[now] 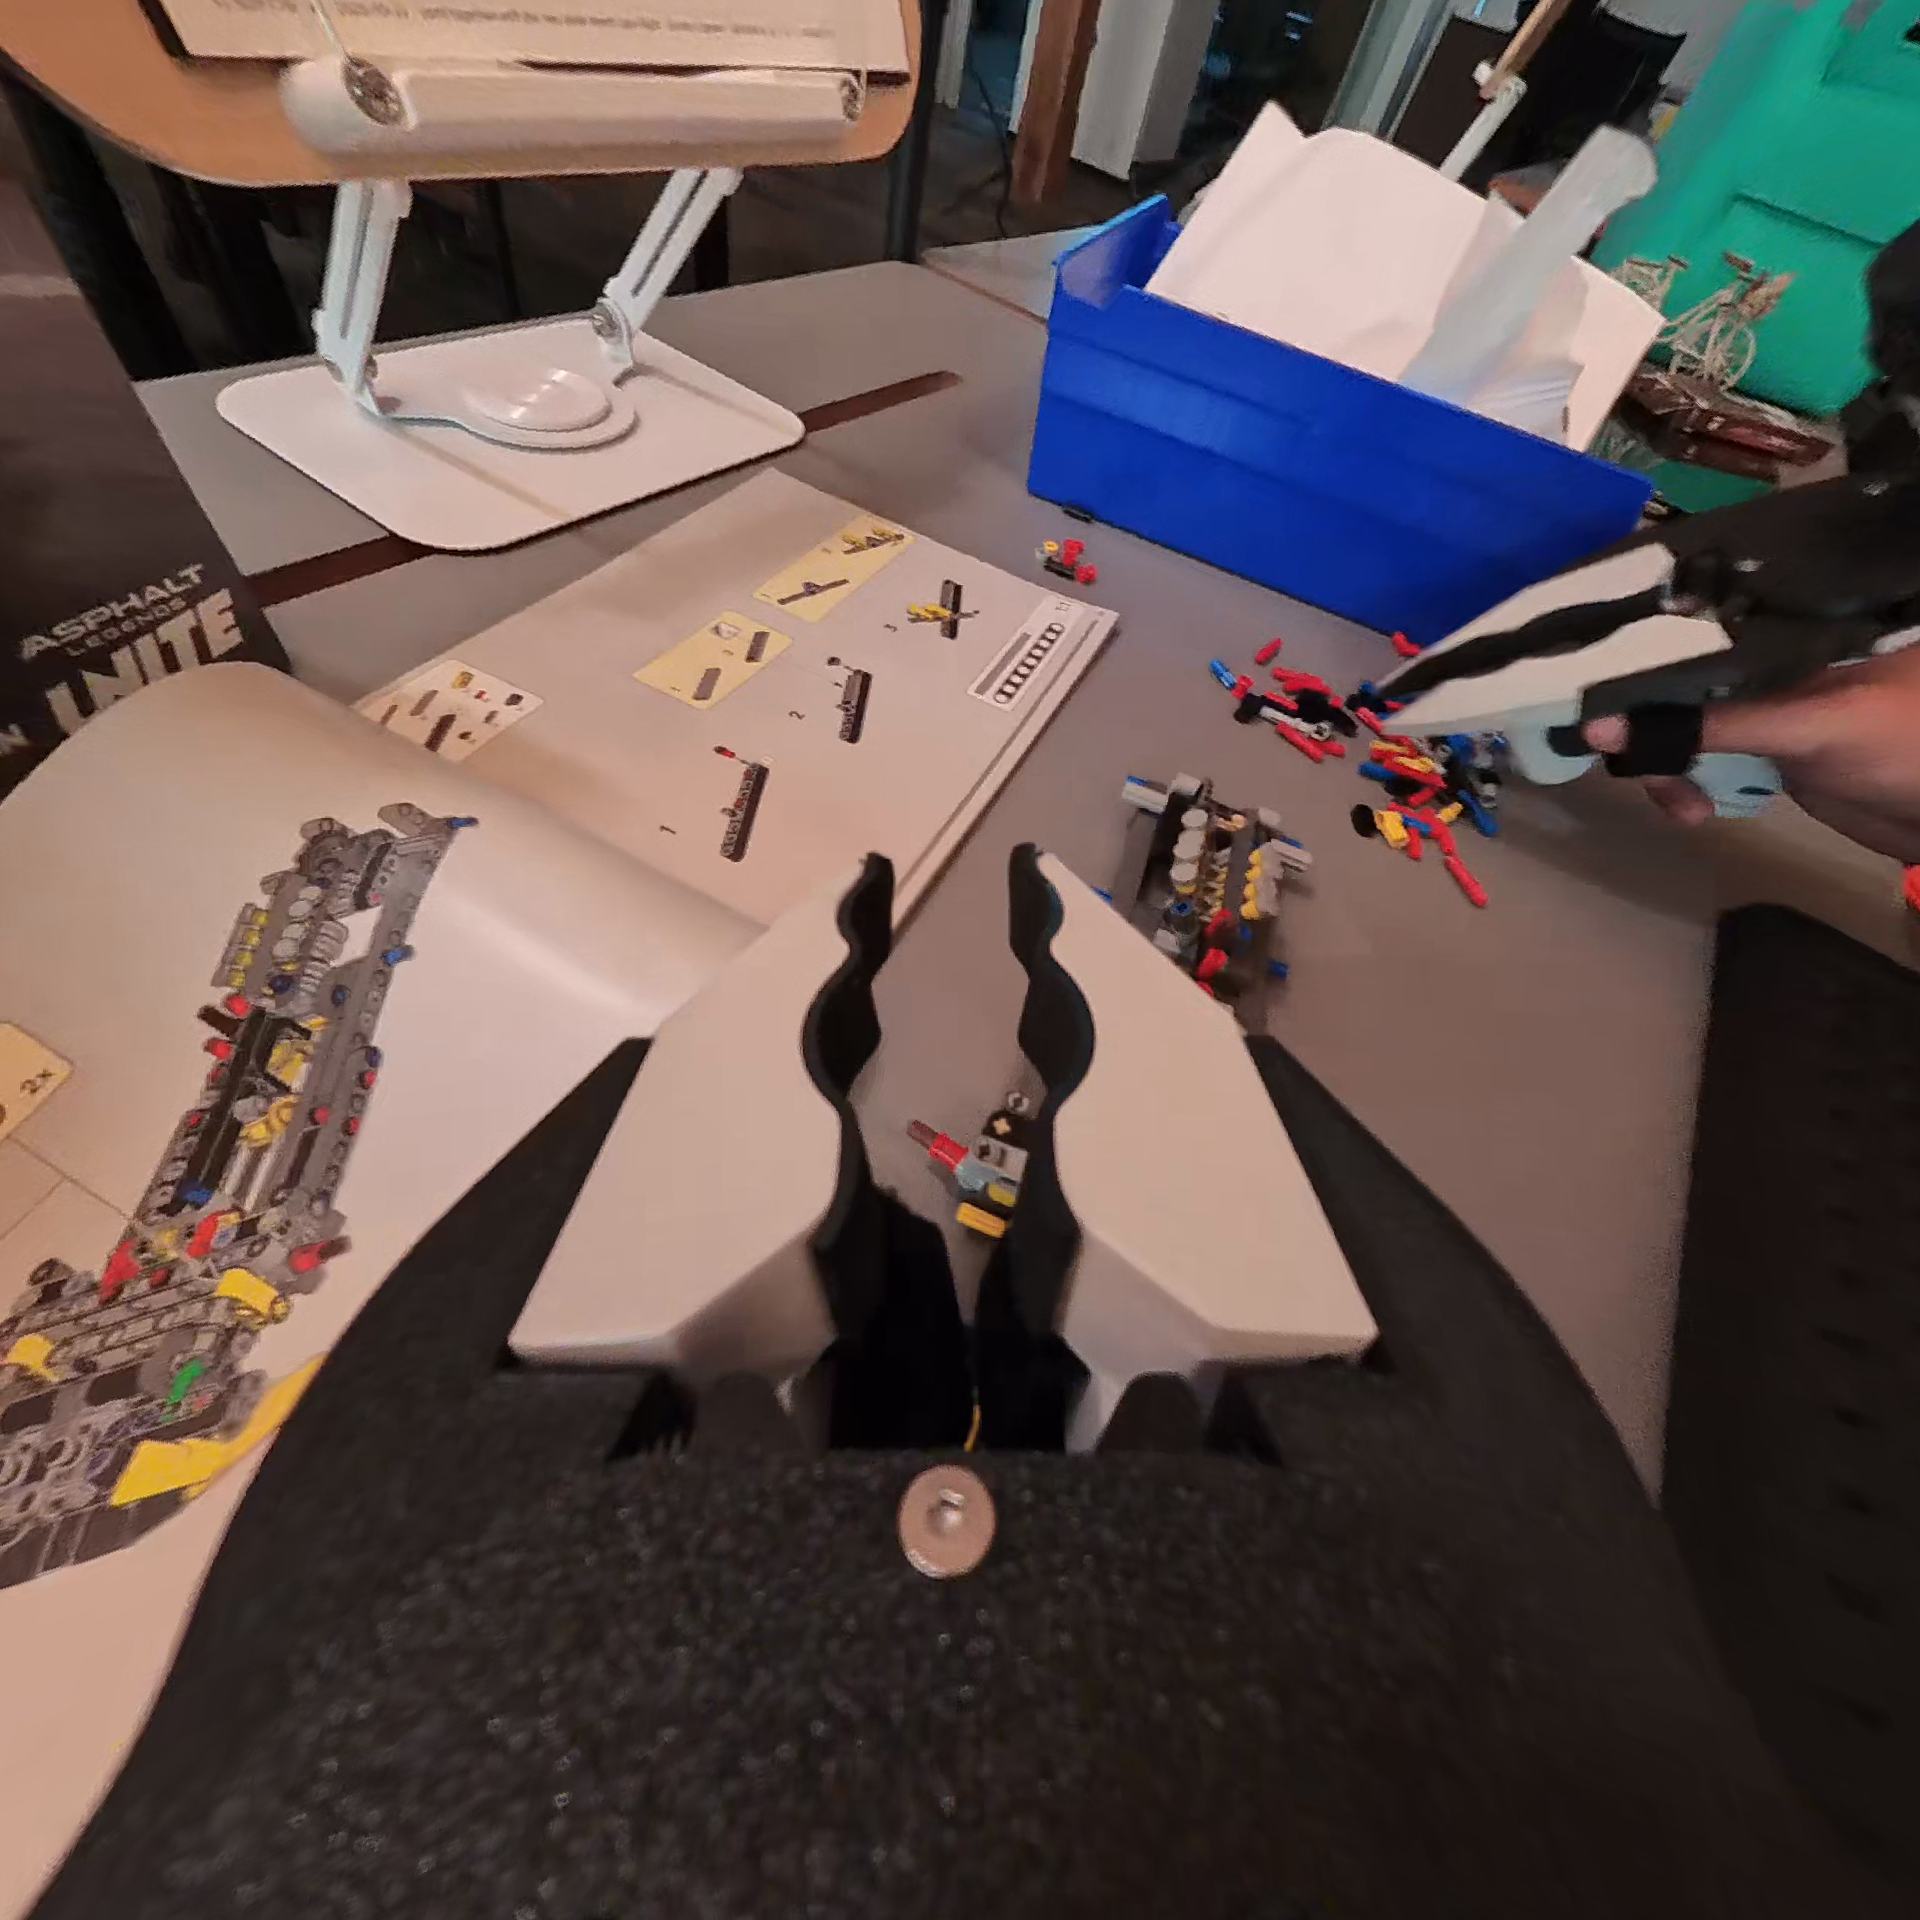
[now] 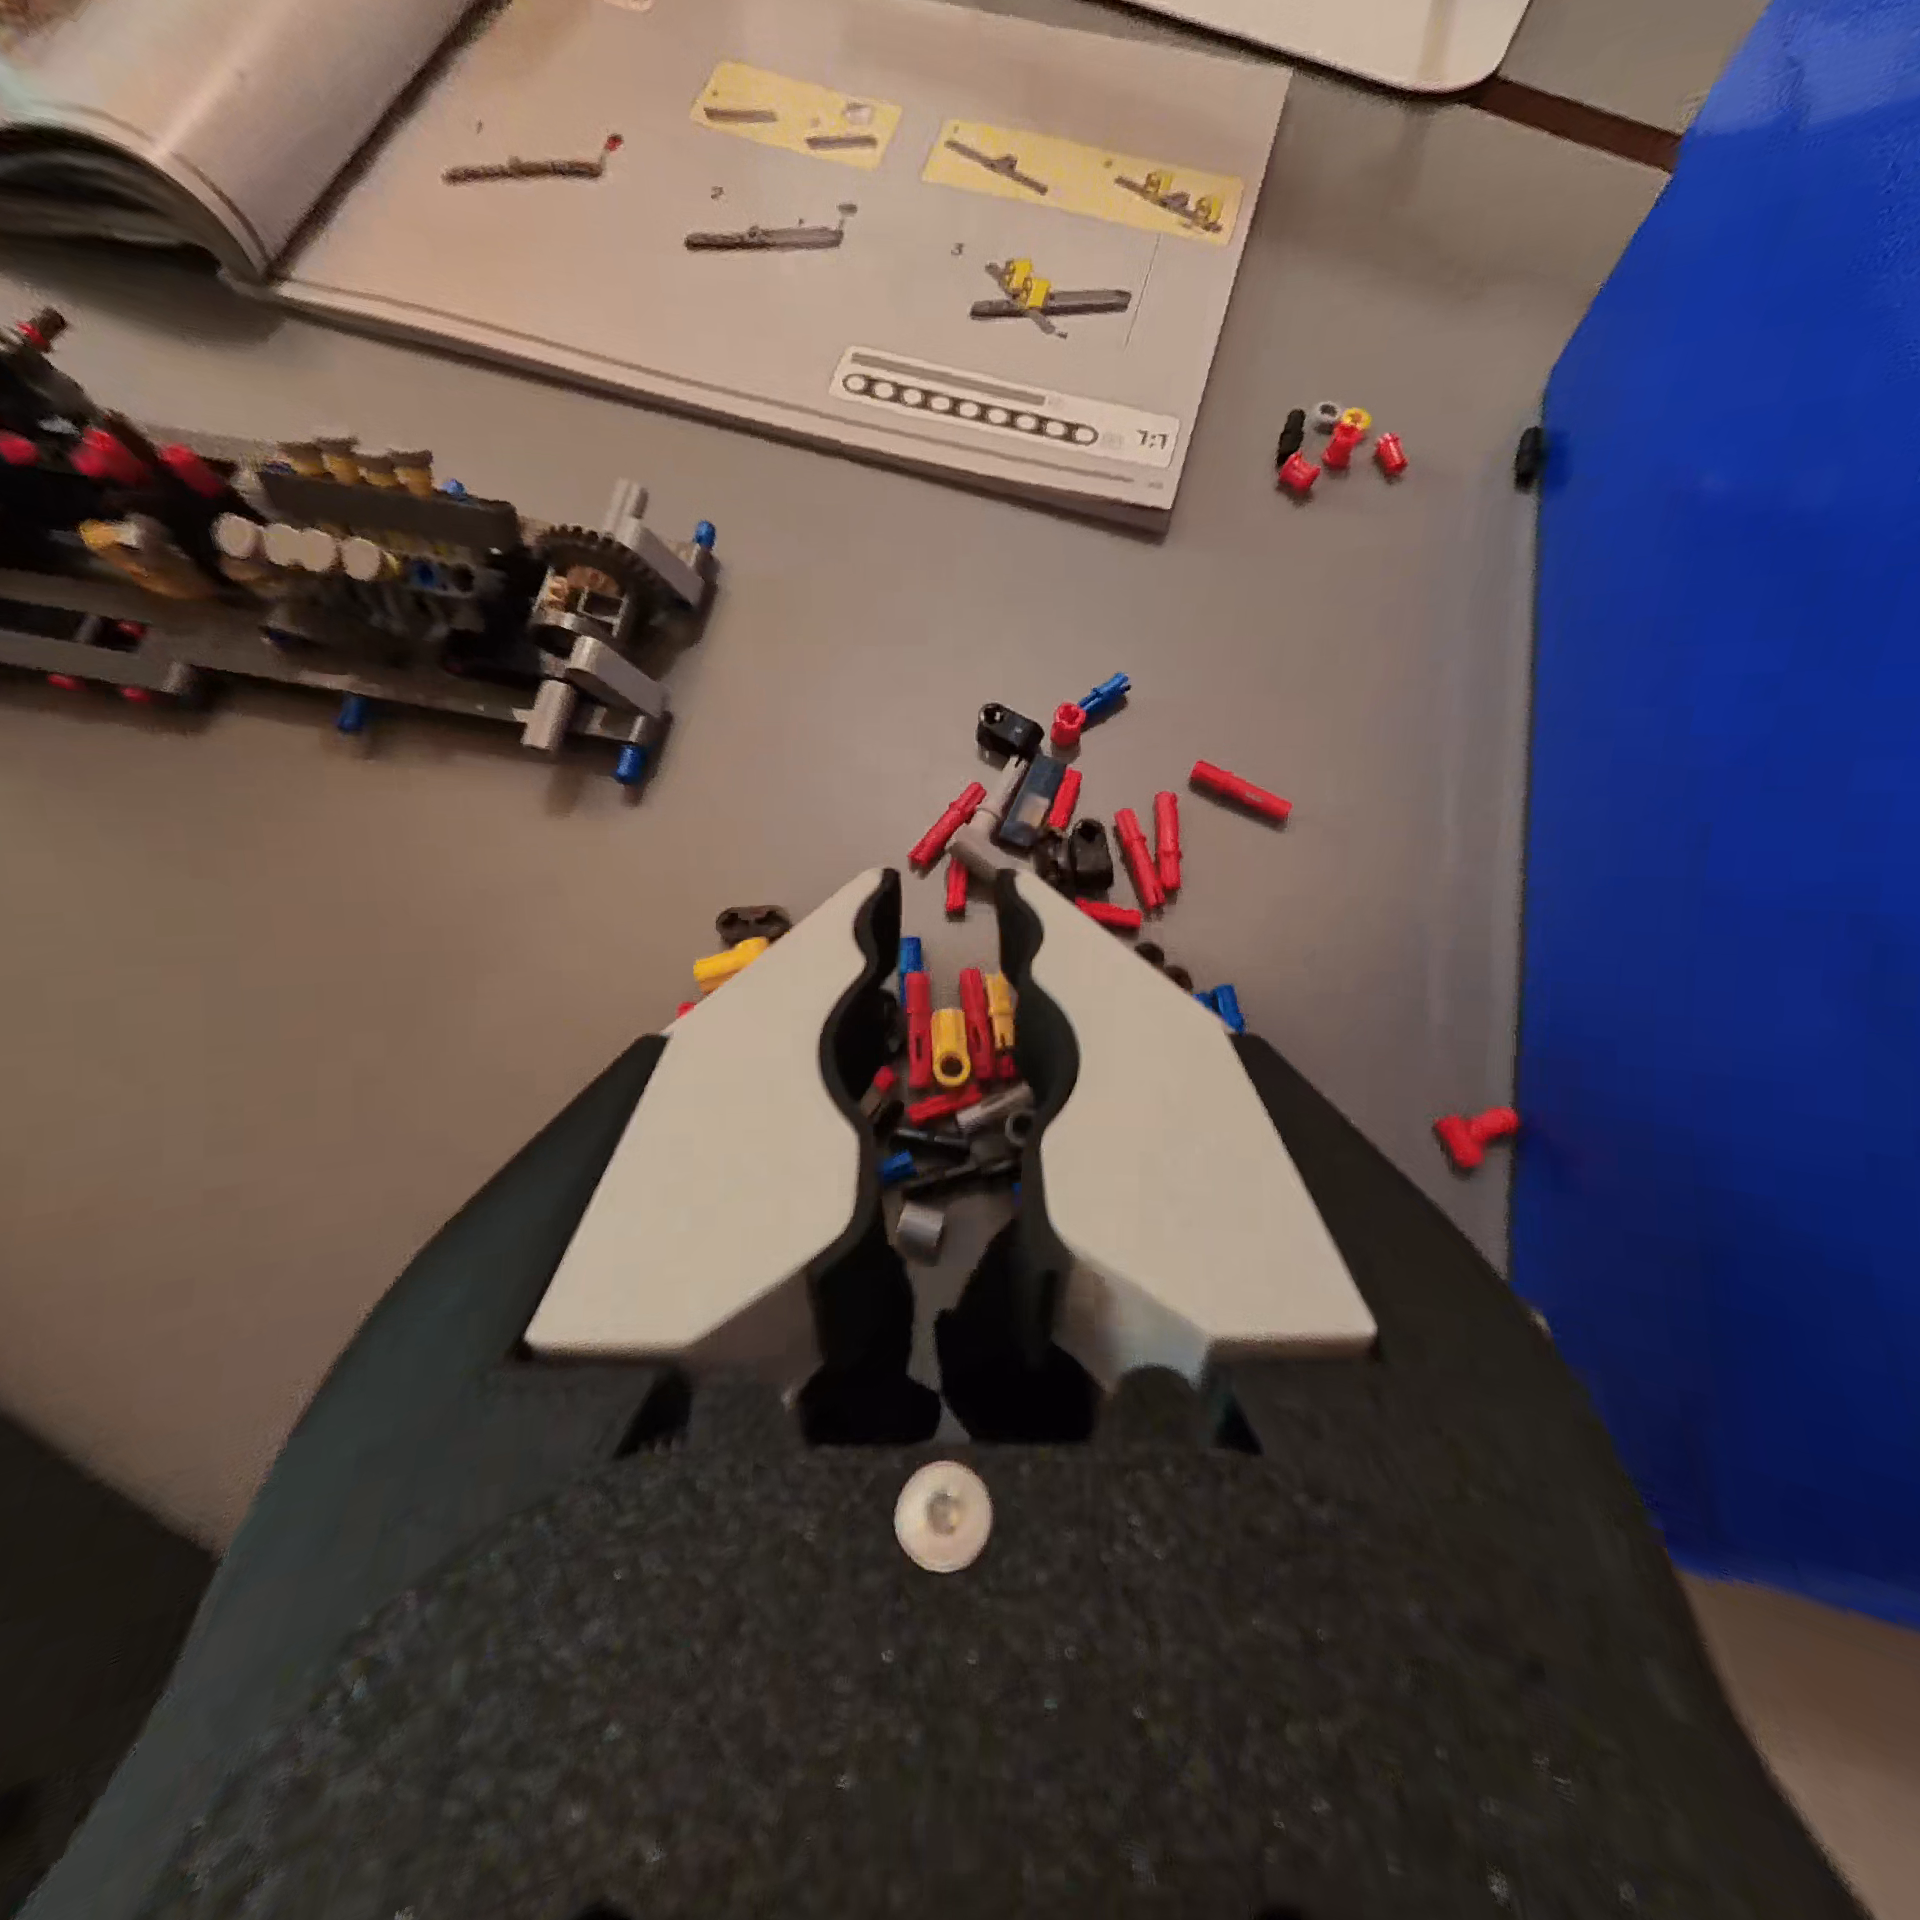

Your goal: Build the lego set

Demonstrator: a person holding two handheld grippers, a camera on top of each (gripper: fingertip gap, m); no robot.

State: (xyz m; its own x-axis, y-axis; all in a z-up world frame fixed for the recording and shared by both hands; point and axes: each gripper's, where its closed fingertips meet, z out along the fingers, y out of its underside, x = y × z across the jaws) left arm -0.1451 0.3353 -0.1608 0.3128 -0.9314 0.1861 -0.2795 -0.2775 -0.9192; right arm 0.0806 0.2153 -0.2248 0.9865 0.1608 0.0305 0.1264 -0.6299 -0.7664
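Part-picking step: right gripper [image 2: 948, 883], jaws apart and empty, over loose pin pile [image 2: 1049, 831] beside blue bin [image 2: 1714, 831]; left gripper [image 1: 951, 862] likewise parted, empty, over small subassembly [image 1: 982, 1158] at tabletop's near edge; next, likely one pin singled out and pinched.

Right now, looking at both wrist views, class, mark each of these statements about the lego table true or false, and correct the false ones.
1. The instruction booklet lies open on the table. True.
2. The right gripper is over the pile of loose pins. True.
3. The storage bin is red. False: it is blue, with white paper in it.
4. The left gripper is clamped on the partly built model. False: its jaws are open and empty; the model lies on the table to its right.
5. A small sub-assembly lies on the table between the left gripper's fingers. True.
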